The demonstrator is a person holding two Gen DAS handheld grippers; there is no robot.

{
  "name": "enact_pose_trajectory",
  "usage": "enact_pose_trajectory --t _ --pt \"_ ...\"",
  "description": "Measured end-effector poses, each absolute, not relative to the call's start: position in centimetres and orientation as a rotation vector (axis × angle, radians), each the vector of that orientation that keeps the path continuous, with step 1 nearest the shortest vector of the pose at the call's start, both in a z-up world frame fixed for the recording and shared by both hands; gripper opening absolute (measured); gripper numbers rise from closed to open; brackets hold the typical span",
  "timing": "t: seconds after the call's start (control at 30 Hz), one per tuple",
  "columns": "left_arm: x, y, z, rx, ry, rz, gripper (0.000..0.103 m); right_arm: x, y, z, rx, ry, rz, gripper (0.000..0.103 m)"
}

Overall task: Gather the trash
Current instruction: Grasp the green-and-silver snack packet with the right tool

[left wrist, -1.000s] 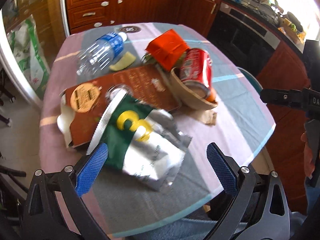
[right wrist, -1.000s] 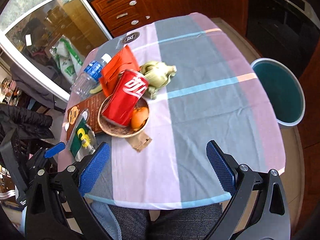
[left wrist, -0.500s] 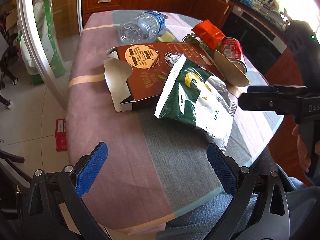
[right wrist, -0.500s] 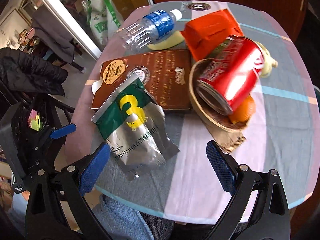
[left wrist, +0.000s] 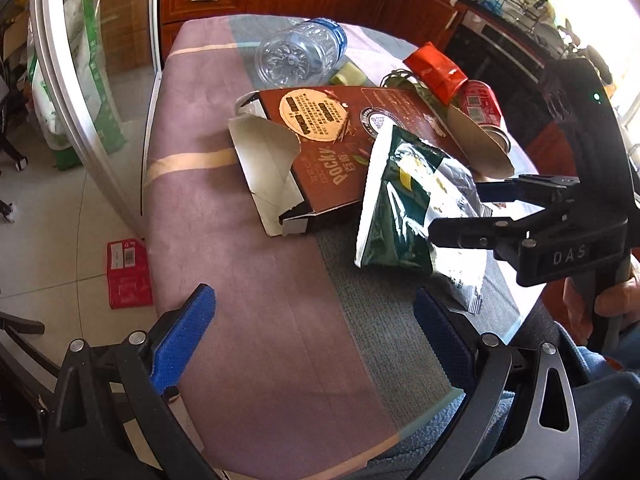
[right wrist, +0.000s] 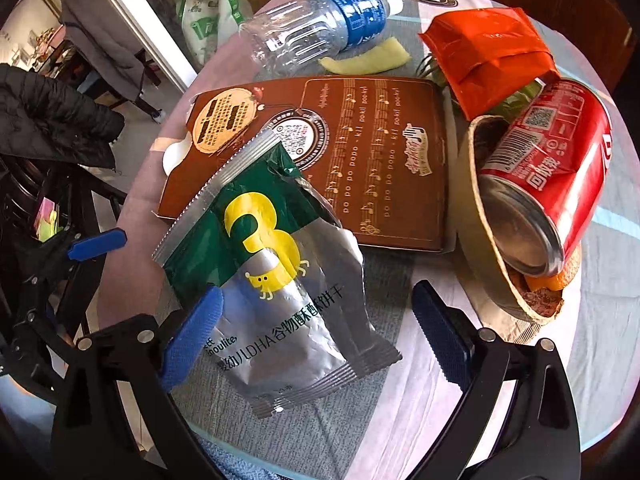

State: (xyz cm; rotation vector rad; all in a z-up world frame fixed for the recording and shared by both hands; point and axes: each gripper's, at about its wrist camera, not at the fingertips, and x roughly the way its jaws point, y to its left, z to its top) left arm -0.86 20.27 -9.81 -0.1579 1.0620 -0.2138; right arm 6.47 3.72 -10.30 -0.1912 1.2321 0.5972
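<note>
Snack pouch (right wrist: 276, 280) lies flat, green top toward brown box (right wrist: 360, 160).

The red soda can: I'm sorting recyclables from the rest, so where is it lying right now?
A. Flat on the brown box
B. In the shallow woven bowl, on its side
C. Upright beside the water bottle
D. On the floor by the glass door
B: the red soda can lies tipped on its side inside the woven bowl, beside the brown box.
</note>
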Motion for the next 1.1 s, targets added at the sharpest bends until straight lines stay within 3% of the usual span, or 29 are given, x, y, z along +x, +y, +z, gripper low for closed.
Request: enact_pose_trajectory --t 0.03,0.1,0.2,0.23,0.27,0.6,0.67,0.77,1.1 --pt "-0.7 20.5 -9.8 -0.160 1.060 -0.218 0.099 6.2 4.0 -10.1 -0.209 1.216 0.606 0.073" --pt "-0.5 20.7 -9.8 -0.168 1.056 -0.229 0.099 5.8 4.6 -9.7 -0.215 1.210 0.644 0.043" --pt "-0.3 21.0 -9.8 -0.172 1.058 -0.247 0.099 5.1 5.1 -8.9 -0.228 1.200 0.684 0.021" --pt "-0.3 20.9 -9.7 -0.167 1.056 -0.249 0.099 4.9 5.1 -8.6 -0.222 1.200 0.693 0.007" --pt "-0.3 21.0 -9.6 -0.158 1.053 -0.250 0.099 4.7 5.1 -8.4 -0.210 1.207 0.700 0.001" --pt "2.5 21.3 -7.1 -0.105 0.981 -0.332 0.099 5.6 2.8 -2.4 -0.087 1.047 0.595 0.001" --pt "3.6 20.9 -7.0 -0.096 0.982 -0.391 0.092 6.1 2.3 -1.7 -0.074 1.021 0.557 0.001" --pt "5.3 20.4 -7.4 -0.074 1.006 -0.447 0.084 6.7 1.5 -1.8 -0.059 1.027 0.531 0.001" --pt "6.3 19.9 -9.6 -0.051 1.054 -0.505 0.084 6.1 1.5 -3.8 -0.109 1.068 0.519 0.001"
